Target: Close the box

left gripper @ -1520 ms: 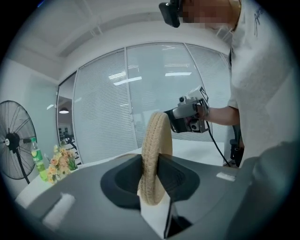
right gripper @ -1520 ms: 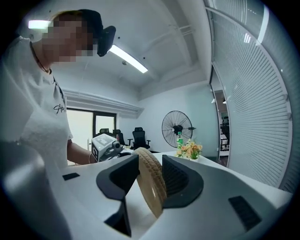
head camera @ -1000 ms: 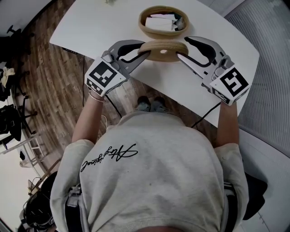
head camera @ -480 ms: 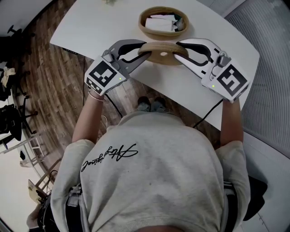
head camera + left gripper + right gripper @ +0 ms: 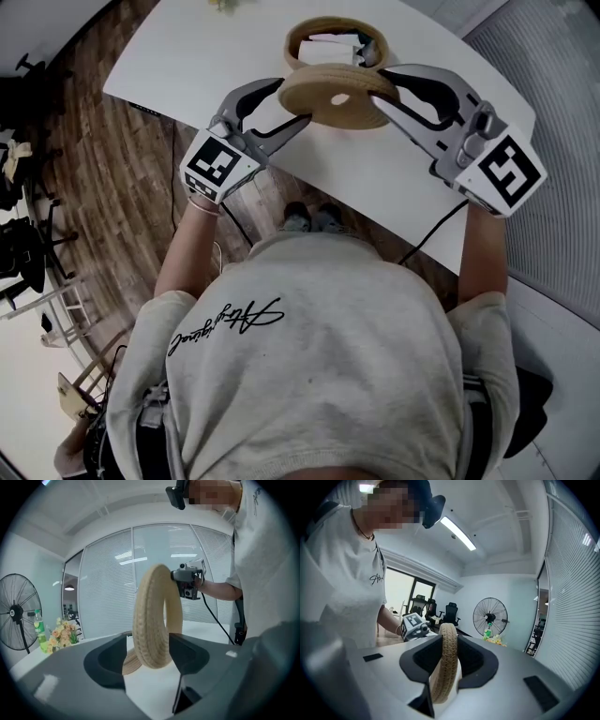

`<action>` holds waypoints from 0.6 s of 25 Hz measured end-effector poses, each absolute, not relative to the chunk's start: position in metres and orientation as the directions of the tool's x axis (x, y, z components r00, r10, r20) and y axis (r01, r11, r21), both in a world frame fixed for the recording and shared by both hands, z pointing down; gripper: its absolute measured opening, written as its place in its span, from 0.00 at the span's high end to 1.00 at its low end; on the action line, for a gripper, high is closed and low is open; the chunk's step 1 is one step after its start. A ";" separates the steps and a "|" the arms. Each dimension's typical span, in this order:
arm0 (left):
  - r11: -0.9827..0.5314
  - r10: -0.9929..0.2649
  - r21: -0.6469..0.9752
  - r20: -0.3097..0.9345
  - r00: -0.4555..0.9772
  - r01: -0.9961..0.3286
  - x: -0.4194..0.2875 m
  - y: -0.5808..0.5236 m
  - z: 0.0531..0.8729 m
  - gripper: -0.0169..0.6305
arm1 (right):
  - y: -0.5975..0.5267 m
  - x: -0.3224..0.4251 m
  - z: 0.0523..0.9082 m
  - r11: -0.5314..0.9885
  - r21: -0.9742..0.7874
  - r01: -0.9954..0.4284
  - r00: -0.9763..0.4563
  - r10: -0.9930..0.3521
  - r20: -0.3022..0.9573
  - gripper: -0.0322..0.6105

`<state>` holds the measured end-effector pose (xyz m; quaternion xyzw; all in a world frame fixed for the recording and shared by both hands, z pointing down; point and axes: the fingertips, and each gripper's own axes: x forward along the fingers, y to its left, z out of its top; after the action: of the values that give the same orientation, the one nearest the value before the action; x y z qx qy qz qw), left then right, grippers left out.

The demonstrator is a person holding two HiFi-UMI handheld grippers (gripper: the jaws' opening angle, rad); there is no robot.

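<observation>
A round woven lid (image 5: pixel 337 94) with a hole in its middle hangs tilted above the white table (image 5: pixel 206 56), just in front of the open woven basket box (image 5: pixel 298 54). My right gripper (image 5: pixel 380 86) has just been closing and is shut on the lid's right rim (image 5: pixel 449 641). My left gripper (image 5: pixel 292 103) has just been opening. Its jaws stand wide around the lid's left rim (image 5: pixel 150 616), which is still between them without being pressed. White items lie inside the box.
The table's near edge runs under my hands, with wooden floor (image 5: pixel 112 187) below it. A standing fan (image 5: pixel 16 613), a green bottle (image 5: pixel 38 630) and flowers (image 5: pixel 61 632) stand at the table's far left end. Glass walls with blinds (image 5: pixel 154 573) stand behind.
The right gripper has closed on the lid and risen, lifting and tilting it. The left gripper's jaws have spread apart off the rim.
</observation>
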<state>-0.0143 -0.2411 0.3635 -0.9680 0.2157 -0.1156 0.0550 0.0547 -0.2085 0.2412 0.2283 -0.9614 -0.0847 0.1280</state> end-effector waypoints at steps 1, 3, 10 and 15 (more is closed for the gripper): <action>-0.899 -0.436 -0.145 0.203 0.877 -0.413 -0.016 -0.241 0.368 0.56 | -0.207 0.054 0.235 0.883 0.226 -0.413 -0.869 -0.456 0.193 0.80; -0.894 -0.448 -0.124 0.205 0.870 -0.431 -0.017 -0.243 0.376 0.56 | -0.205 0.053 0.228 0.882 0.234 -0.409 -0.877 -0.451 0.169 0.80; -0.900 -0.435 -0.078 0.214 0.875 -0.428 -0.009 -0.238 0.399 0.56 | -0.199 0.055 0.210 0.879 0.252 -0.405 -0.893 -0.439 0.096 0.80; -0.903 -0.428 -0.038 0.159 0.890 -0.427 -0.006 -0.236 0.398 0.58 | -0.197 0.060 0.209 0.880 0.244 -0.408 -0.900 -0.433 0.057 0.80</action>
<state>-0.0061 -0.2359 0.3980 -0.9721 0.2199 -0.0821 0.0012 0.0600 -0.1973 0.2092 0.2171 -0.9680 -0.1137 0.0549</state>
